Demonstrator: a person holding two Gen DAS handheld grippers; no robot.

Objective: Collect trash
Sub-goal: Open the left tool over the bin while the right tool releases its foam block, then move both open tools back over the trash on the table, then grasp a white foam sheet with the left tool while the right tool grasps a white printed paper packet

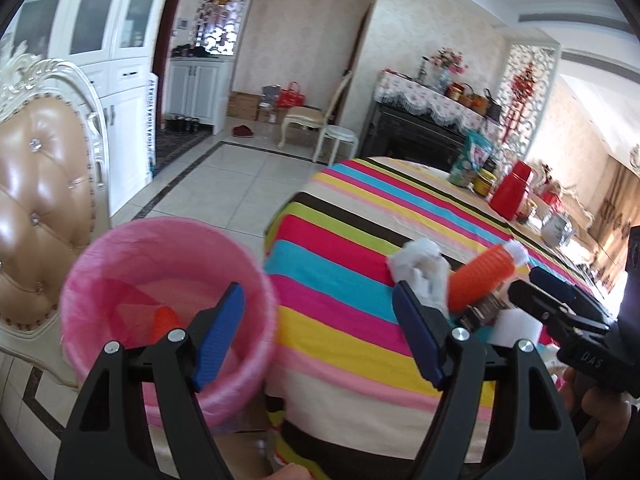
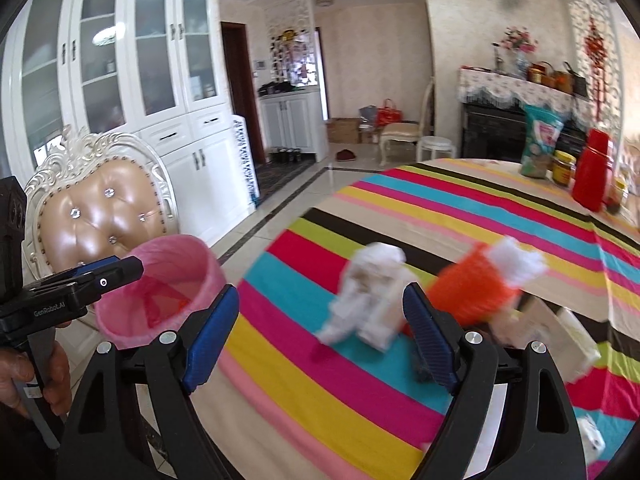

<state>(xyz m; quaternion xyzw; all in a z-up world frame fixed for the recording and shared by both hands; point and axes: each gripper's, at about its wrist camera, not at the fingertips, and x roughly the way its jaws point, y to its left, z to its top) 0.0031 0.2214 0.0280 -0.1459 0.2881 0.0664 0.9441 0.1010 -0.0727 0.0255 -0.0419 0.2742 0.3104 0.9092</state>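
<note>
Left wrist view: left gripper [image 1: 318,338] is pointing down-forward, jaws spread wide and pinching nothing. Its left blue pad is sitting over the pink bin [image 1: 168,312], its right pad over the edge of the striped table [image 1: 360,216]. One bin, lined with a pink bag, standing on the floor just beside the table, next to one tufted chair [image 1: 44,208]. One orange item [image 1: 165,320] is lying inside the bin. On the table near the edge: one crumpled white tissue [image 1: 420,270] and one orange ribbed cup [image 1: 482,276] lying tilted with white paper stuffed in its mouth. Right gripper [image 1: 532,286] is coming in from the right edge, tips close to the cup; spread cannot be judged from this angle. Far end of table: one bag, one jar, one red flask.

Right wrist view: right gripper [image 2: 320,338] is angling down over the table [image 2: 440,208], jaws wide apart with nothing between the pads. Blurred, but one tissue wad [image 2: 372,292] is lying ahead between the fingers, and one orange cup [image 2: 472,292] is sitting just beyond the right pad, not touching as far as I can tell. Left gripper [image 2: 120,270] is showing at the left edge, held by a hand [image 2: 36,376], tips overlapping the bin [image 2: 160,292]. One bin, one chair [image 2: 100,216] behind it.
</note>
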